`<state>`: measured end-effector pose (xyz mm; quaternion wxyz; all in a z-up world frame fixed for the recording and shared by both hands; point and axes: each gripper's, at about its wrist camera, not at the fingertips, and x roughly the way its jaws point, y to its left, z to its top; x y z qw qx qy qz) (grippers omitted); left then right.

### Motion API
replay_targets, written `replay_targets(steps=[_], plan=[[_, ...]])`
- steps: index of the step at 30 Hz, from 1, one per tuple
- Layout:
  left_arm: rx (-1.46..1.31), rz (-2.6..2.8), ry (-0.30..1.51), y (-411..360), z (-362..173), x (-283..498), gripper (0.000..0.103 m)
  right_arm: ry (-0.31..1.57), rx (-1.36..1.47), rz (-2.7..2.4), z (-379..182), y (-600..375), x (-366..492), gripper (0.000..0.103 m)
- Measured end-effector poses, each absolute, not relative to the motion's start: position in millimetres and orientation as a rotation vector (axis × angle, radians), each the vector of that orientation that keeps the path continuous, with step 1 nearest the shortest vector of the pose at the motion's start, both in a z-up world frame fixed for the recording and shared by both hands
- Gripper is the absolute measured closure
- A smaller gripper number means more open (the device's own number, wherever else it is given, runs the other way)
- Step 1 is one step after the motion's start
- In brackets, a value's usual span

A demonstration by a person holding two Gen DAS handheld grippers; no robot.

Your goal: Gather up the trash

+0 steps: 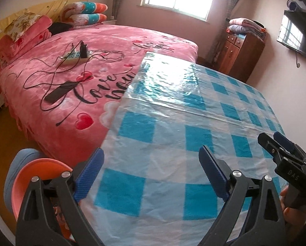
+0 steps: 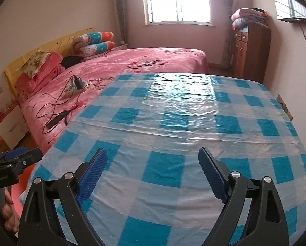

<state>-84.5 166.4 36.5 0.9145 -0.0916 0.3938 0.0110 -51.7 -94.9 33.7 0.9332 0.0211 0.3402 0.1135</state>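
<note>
— Where is the trash?
— None shows on the checked tablecloth point(image 2: 173, 123). An orange basin point(image 1: 36, 176) sits low beside the table, half hidden behind the left gripper point(image 1: 151, 168).
— The jaws?
— Both spread wide, holding nothing; the right gripper point(image 2: 153, 168) hangs over the cloth. The bed point(image 1: 71, 71) carries tangled cables.

Bedroom, pale pink walls. Bright window point(image 2: 178, 2) in far wall, grey curtains point(image 2: 228, 20) either side; daylight glare on table point(image 2: 173, 123) with blue-white checked plastic cover. Bed point(image 1: 91, 65) with pink heart blanket, yellow headboard point(image 2: 40, 55), stacked pillows point(image 1: 85, 13). Wooden cabinet point(image 1: 241, 51) by right wall, folded blankets point(image 2: 249, 18) on top. Brown floor point(image 1: 7, 135).
</note>
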Motion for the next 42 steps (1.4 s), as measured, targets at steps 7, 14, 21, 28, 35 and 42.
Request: replay_targets(steps=[7, 14, 21, 28, 35, 42], plan=[[-0.179, -0.01, 0.81, 138, 37, -72, 0.006, 0.674, 0.073, 0.168, 35, -130, -51, 0.013], [-0.111, -0.076, 0.756, 88, 45, -62, 0.006, 0.643, 0.095, 0.09, 37, -166, -51, 0.014], [-0.05, -0.132, 0.695, 41, 50, -55, 0.004, 0.606, 0.099, 0.015, 39, -202, -55, 0.013], [-0.07, -0.158, 0.694, 15, 49, -40, 0.004, 0.584, 0.108, -0.037, 39, -229, -59, 0.012], [-0.073, -0.147, 0.693, -4, 49, -31, 0.004, 0.571, 0.124, -0.07, 38, -247, -60, 0.011], [-0.065, -0.131, 0.69, -14, 49, -26, 0.004, 0.566, 0.133, -0.086, 37, -257, -63, 0.011]])
